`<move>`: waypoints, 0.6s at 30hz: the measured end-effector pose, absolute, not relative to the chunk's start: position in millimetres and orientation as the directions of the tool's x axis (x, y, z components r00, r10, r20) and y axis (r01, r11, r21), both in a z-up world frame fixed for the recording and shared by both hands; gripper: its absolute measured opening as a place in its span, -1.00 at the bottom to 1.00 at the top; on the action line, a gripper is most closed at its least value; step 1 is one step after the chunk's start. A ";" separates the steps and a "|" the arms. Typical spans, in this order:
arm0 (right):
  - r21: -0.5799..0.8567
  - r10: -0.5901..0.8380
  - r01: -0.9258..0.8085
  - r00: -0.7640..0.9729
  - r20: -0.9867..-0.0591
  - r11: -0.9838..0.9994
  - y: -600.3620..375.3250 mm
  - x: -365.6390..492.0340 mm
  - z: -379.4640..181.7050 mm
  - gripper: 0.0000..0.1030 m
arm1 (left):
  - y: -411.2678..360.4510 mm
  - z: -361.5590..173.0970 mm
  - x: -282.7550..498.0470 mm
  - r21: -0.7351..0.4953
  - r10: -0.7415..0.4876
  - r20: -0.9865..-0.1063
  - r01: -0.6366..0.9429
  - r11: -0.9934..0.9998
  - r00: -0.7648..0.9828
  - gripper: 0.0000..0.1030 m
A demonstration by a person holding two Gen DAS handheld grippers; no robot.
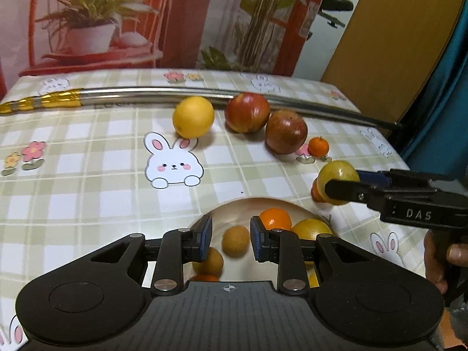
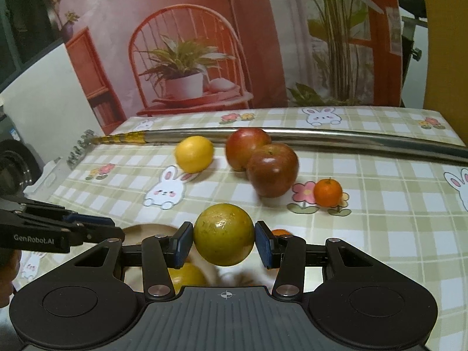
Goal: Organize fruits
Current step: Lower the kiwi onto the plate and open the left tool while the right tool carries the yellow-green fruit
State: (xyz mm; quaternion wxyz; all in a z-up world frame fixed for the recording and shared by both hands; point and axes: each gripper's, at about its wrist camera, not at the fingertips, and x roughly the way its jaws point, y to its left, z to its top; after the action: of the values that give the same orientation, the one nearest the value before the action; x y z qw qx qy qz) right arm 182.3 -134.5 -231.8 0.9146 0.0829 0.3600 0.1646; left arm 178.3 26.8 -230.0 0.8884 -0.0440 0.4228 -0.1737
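Note:
My right gripper point(image 2: 223, 238) is shut on a yellow-green round fruit point(image 2: 223, 234) and holds it above the table, just right of the shiny bowl point(image 2: 146, 229). In the left wrist view that held fruit point(image 1: 337, 172) hangs at the right, in the right gripper point(image 1: 339, 182). My left gripper point(image 1: 231, 241) stands open over the bowl point(image 1: 254, 204), nothing between its pads. The bowl holds a brown fruit point(image 1: 235, 240), a second brown one point(image 1: 212, 260), an orange point(image 1: 275, 219) and a yellow-green fruit point(image 1: 311, 229). On the cloth lie a yellow citrus point(image 1: 193, 116), two red apples point(image 1: 247, 112) point(image 1: 286, 135) and a mandarin point(image 1: 318, 146).
A long metal pipe point(image 1: 204, 92) with gold tape at its left end lies across the table behind the fruit. A small orange fruit point(image 2: 280, 232) shows behind the right finger. A hand point(image 1: 438, 260) grips the right tool. A printed backdrop stands at the table's far edge.

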 end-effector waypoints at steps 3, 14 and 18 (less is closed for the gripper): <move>0.273 0.377 -0.261 0.686 -0.622 0.926 -126.2 170.6 -225.3 -0.18 | 34.3 -222.7 164.8 -0.224 -0.330 -0.728 0.247 0.943 0.601 -0.41; 0.245 0.428 -0.357 0.645 -0.634 0.901 -74.1 117.4 -209.4 -0.17 | 70.4 -198.1 93.3 -0.162 -0.199 -0.693 0.118 0.980 0.693 -0.20; 0.206 0.441 -0.419 0.610 -0.658 0.885 -47.0 101.9 -211.0 -0.18 | 81.6 -191.2 69.6 -0.171 -0.185 -0.672 0.093 0.981 0.717 -0.17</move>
State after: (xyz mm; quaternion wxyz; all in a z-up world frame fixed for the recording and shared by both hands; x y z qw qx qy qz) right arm 101.9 -47.0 -211.0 0.8970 0.0154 0.3712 0.2397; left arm 69.6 81.6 -191.2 0.9244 -0.0626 0.3686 -0.0753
